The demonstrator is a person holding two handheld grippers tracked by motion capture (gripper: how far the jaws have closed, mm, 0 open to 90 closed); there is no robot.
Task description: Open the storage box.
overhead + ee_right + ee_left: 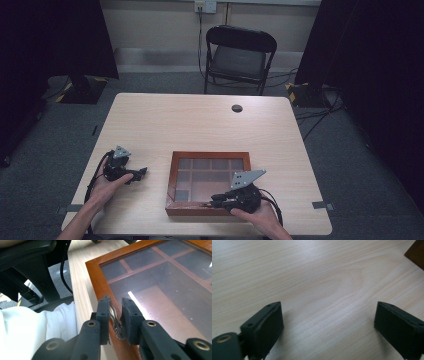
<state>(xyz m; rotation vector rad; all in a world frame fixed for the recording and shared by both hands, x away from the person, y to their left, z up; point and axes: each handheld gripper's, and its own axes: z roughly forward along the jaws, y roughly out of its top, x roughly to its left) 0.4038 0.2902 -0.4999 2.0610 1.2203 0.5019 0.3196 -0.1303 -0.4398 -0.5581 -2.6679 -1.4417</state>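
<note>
Sitting on a pale wood-grain table [200, 120] before a black folding chair [239, 55] on grey carpet, a reddish wooden box [172, 175] with a glass lid over empty compartments is having its ornate metal clasp [115, 320] pinched by the right gripper [115, 315]; the left gripper [328, 317] is gaping wide over bare tabletop

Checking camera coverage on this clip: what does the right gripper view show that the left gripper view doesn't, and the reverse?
Right gripper view: the right gripper nearly closed around a small ornate metal clasp on the front rim of a wooden display box, its glass lid over dividers, plus a white sleeve. Left gripper view: the left gripper wide open with nothing between its jaws, over bare tabletop. Shared: the light wood table and some of the box, just a corner in the left gripper view.
</note>
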